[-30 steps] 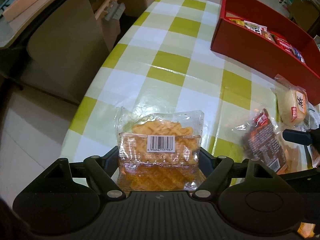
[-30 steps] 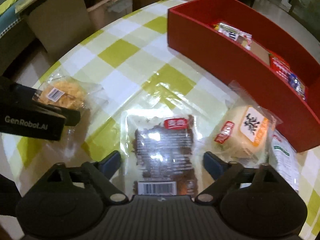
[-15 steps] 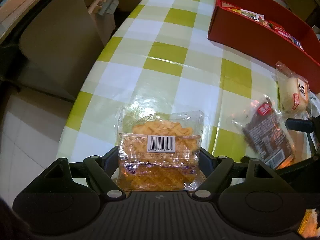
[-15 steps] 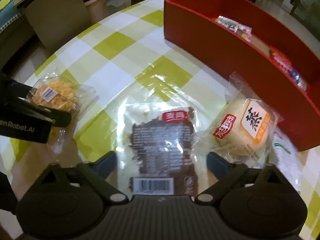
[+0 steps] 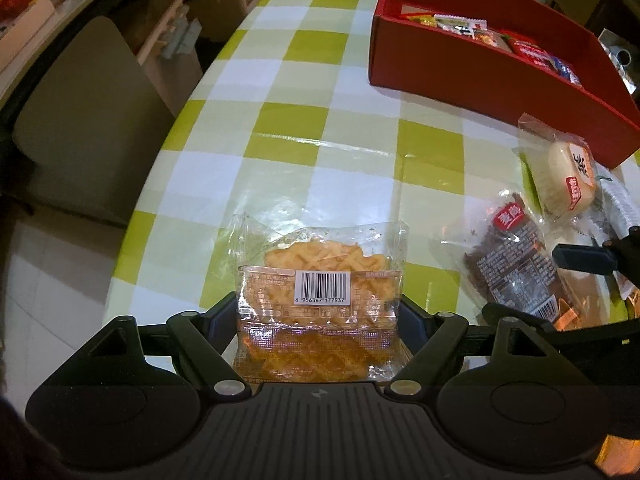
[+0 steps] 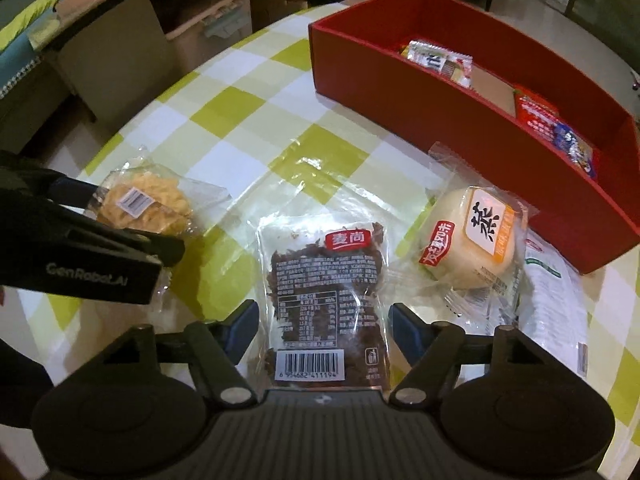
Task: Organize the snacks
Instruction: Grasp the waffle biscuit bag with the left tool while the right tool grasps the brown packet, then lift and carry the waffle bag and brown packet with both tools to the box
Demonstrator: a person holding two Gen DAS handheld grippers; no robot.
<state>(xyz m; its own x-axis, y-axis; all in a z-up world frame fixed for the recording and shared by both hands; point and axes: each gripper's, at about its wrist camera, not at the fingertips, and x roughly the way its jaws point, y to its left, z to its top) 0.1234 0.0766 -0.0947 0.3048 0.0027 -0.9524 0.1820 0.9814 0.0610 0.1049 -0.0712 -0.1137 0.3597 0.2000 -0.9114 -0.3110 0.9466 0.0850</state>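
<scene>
I worked over a round table under a glossy green, yellow and white checked cloth that threw back glare from overhead light. Off its left edge stood a beige chair on pale floor tiles, with cardboard boxes and a light wooden unit crowded in the dim space behind it. At far right I saw a paler, brighter floor.

Left gripper clamped; right gripper closing, angled down.
</scene>
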